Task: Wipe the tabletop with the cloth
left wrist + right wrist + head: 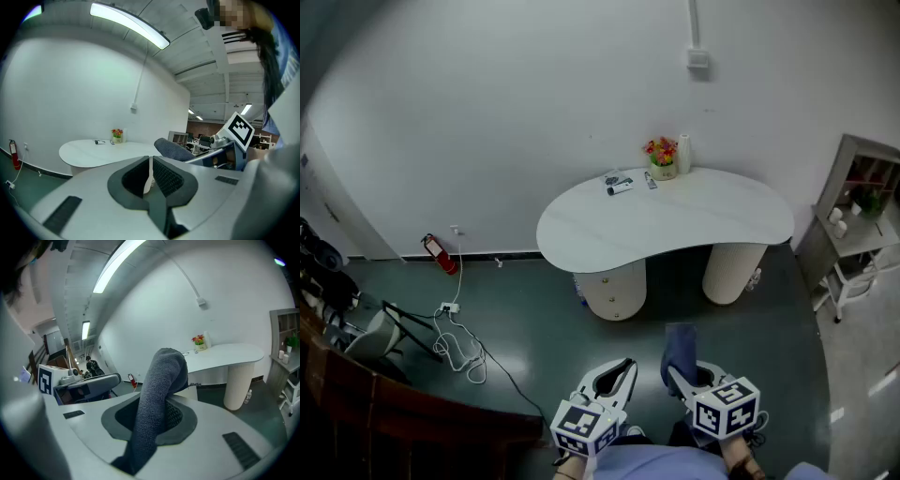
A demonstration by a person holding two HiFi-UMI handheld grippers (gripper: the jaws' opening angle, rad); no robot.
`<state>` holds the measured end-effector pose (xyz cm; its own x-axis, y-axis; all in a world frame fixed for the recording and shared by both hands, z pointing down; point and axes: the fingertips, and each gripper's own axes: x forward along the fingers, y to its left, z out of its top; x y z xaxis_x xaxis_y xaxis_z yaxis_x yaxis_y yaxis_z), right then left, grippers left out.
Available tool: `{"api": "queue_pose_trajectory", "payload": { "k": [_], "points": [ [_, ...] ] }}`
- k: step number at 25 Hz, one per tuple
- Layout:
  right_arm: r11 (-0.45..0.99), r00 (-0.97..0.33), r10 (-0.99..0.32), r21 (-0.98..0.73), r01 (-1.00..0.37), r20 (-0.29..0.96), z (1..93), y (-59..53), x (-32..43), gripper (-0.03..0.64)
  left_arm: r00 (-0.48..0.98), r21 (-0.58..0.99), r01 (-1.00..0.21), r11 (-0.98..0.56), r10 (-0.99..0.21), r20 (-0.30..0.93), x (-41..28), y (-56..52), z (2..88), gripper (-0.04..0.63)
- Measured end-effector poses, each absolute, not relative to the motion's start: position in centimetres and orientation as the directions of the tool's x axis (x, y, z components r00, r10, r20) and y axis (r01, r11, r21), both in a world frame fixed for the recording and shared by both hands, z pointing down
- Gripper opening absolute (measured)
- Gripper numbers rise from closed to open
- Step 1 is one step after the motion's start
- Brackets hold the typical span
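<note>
right gripper (160, 417) fingers clenched on cloth (161, 380), its free end standing above the tips | left gripper (151, 177) fingers pressed together, empty | surface (675, 225) well ahead, untouched: approach, lay cloth flat, avoid flowers (661, 155) at far edge

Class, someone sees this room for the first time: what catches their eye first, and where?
The white curved table stands against the wall, a small pot of flowers at its back edge. Close up, a grey cloth sits clamped in the right gripper. A red fire extinguisher sits left of the table.
</note>
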<state>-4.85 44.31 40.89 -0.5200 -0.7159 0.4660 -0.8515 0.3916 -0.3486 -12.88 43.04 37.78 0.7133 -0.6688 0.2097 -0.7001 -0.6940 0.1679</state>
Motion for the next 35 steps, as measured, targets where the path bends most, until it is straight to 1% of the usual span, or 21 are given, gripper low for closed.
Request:
{"api": "queue_pose_trajectory", "payload": {
  "k": [7, 13, 17, 21, 25, 30, 35],
  "points": [
    [0.37, -0.509, -0.725, -0.361, -0.856, 0.465, 41.2, 43.9, -6.4, 0.075, 0.715, 0.181, -0.698, -0.693, -0.662, 0.225, -15.0, 42.8, 38.6, 0.018],
    [0.329, -0.468, -0.753, -0.351, -0.877, 0.462, 41.2, 42.6, -5.3, 0.075, 0.723, 0.21, -0.691, -0.692, -0.65, 0.234, -15.9, 41.6, 39.8, 0.018],
    [0.312, -0.456, -0.758, -0.355, -0.881, 0.467, 41.0, 40.7, -3.9, 0.075, 0.731, 0.232, -0.682, -0.693, -0.642, 0.232, -14.8, 39.3, 40.0, 0.018],
    [0.301, -0.455, -0.764, -0.371, -0.878, 0.458, 41.3, 36.6, -1.6, 0.075, 0.74, 0.233, -0.673, -0.702, -0.634, 0.225, -12.4, 35.6, 39.9, 0.018],
    [0.323, -0.47, -0.748, -0.363, -0.874, 0.468, 42.0, 31.1, 0.8, 0.075, 0.725, 0.219, -0.688, -0.692, -0.648, 0.231, -10.3, 30.2, 39.9, 0.018],
    [0.38, -0.528, -0.708, -0.378, -0.844, 0.468, 41.8, 23.4, 3.2, 0.075, 0.675, 0.192, -0.737, -0.648, -0.703, 0.224, -8.2, 22.1, 38.1, 0.018],
    [0.446, -0.597, -0.656, -0.401, -0.8, 0.462, 42.2, 17.4, 3.7, 0.075, 0.595, 0.165, -0.803, -0.572, -0.777, 0.205, -8.1, 16.0, 36.7, 0.018]
  ]
}}
